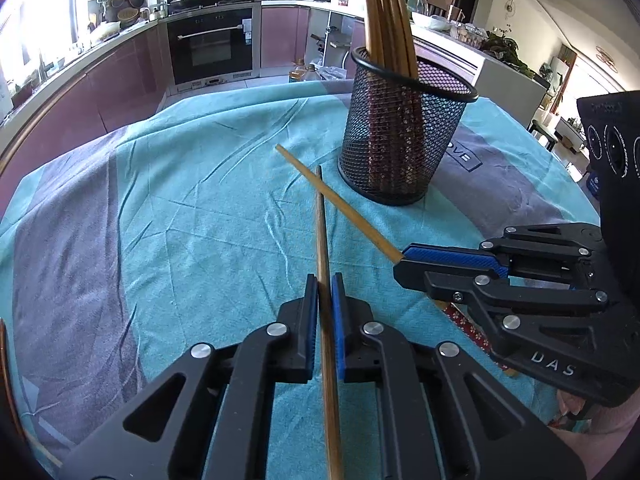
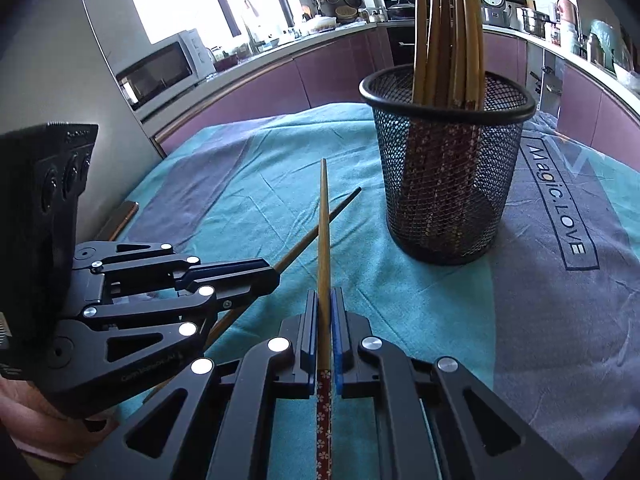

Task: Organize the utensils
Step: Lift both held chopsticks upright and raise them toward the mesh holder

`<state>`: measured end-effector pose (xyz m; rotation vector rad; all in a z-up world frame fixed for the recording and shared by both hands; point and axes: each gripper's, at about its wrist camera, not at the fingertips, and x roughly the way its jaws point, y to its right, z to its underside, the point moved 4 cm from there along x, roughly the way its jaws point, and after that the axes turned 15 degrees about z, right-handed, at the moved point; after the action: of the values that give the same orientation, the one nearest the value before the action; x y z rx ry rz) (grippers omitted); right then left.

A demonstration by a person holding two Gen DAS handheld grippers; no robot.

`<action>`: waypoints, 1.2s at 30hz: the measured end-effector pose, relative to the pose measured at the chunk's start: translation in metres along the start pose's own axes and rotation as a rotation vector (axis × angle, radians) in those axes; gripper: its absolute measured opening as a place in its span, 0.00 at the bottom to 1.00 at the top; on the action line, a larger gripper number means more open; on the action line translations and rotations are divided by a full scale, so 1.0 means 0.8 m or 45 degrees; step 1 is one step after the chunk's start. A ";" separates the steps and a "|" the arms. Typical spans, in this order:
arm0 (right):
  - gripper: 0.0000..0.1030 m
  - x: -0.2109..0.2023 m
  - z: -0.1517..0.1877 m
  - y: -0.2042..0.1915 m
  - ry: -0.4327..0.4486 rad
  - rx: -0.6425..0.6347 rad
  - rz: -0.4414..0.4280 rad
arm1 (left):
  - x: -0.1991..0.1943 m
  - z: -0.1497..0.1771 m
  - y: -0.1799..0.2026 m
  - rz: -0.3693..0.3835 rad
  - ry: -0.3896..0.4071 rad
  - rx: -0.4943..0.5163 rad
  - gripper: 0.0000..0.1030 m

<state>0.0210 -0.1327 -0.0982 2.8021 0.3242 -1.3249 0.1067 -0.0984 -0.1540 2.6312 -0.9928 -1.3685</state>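
From where I sit: my left gripper has its blue-padded jaws clamped on a thin brown wooden chopstick, which runs straight out between the pads and away over the table, tip pointing toward the far side. Whether that tip touches the cloth I cannot tell.

Just right of it, my right gripper is pinched on a second, paler wooden chopstick with a red floral-patterned handle — the patterned end sits behind the pads, the plain tapered end sticks out ahead. In the left wrist view the two sticks cross a little ahead of both grippers; the right wrist view shows the same X, with the darker stick's tip poking out to the right behind the paler one.

Further right and farther off stands a black wire-mesh cylindrical holder, upright on the cloth, with a bundle of matching chopsticks standing inside, tapered ends up, leaning together. The crossed tips are near its base, not touching it.

All of it sits on a teal-and-grey tablecloth — wrinkled, with printed lettering to the right of the holder.
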 end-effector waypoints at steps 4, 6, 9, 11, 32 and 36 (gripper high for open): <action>0.06 -0.008 0.000 0.001 0.016 0.017 -0.026 | -0.008 -0.002 0.002 -0.009 0.016 0.009 0.07; 0.06 -0.014 -0.001 0.004 0.029 0.024 -0.036 | -0.013 -0.002 0.003 -0.008 0.026 0.007 0.07; 0.06 -0.021 -0.002 0.007 0.048 0.036 -0.043 | -0.020 -0.003 0.002 -0.006 0.037 0.004 0.07; 0.06 -0.026 -0.004 0.008 0.059 0.044 -0.051 | -0.026 -0.004 0.003 -0.006 0.048 0.005 0.07; 0.06 -0.067 -0.021 0.015 0.194 0.059 -0.065 | -0.083 -0.015 0.011 0.035 0.162 0.021 0.07; 0.06 -0.073 -0.022 0.018 0.212 0.065 -0.063 | -0.092 -0.018 0.013 0.065 0.183 0.016 0.07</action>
<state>0.0012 -0.1552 -0.0432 2.9730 0.3711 -1.1260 0.0816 -0.0706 -0.0884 2.6489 -1.0455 -1.1482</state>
